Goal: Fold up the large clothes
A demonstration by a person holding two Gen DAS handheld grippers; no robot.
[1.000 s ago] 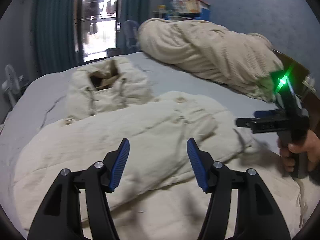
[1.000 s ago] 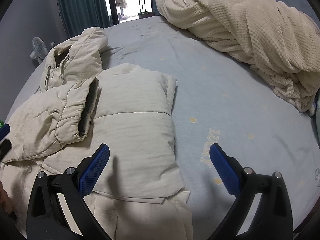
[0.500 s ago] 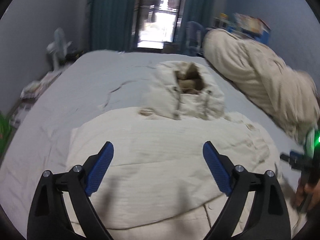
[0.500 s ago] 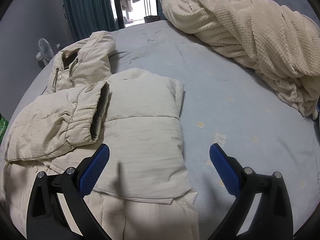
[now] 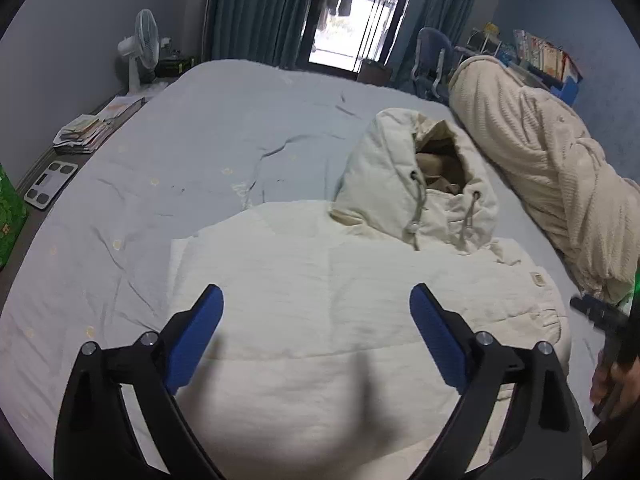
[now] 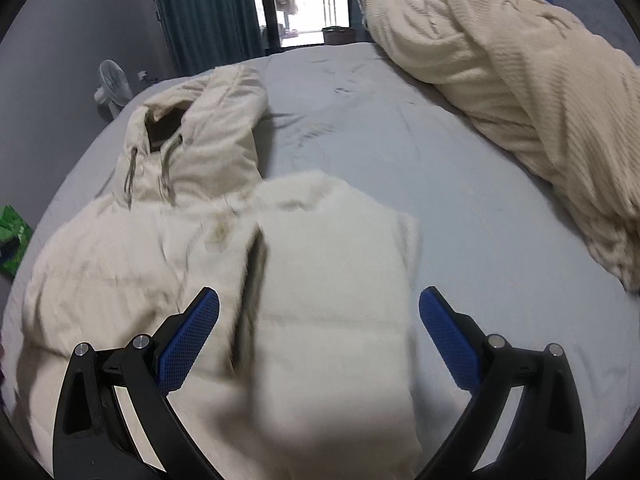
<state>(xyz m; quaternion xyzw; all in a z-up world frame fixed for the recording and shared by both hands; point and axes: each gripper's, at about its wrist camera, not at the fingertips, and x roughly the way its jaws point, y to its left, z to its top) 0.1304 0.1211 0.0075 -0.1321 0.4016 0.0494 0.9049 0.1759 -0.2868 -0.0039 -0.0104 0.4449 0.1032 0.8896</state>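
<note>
Cream padding: the hooded jacket [image 5: 352,320] lies flat on the bed [image 5: 224,120], body toward the near edge, hood [image 5: 412,184] pointing toward the far edge and the window.
Folded parts: from the right wrist view I see a sleeve [image 6: 120,264] laid across the chest and the right side panel [image 6: 336,300] turned in over the body, blurred at the near end.
Left gripper [image 5: 316,332]: I see the jaws have just been opening and now stand wide above the jacket, nothing between the blue pads.
Right gripper [image 6: 320,332]: jaws wide over the folded panel, holding nothing.
In the way: a rolled cream blanket [image 5: 552,168] runs along the right edge of the bed, just beside the hood.
Open room: I have bare grey-blue sheet left of the jacket and beyond the hood to the far edge.
Off the bed: a white fan [image 5: 140,52] and a stack of papers [image 5: 84,132] past the left edge, a bathroom scale [image 5: 50,182] on the floor, a blue chair [image 5: 432,60] near the window.
Writing: a small tag [image 5: 537,279] on the jacket, too small for me to read.
</note>
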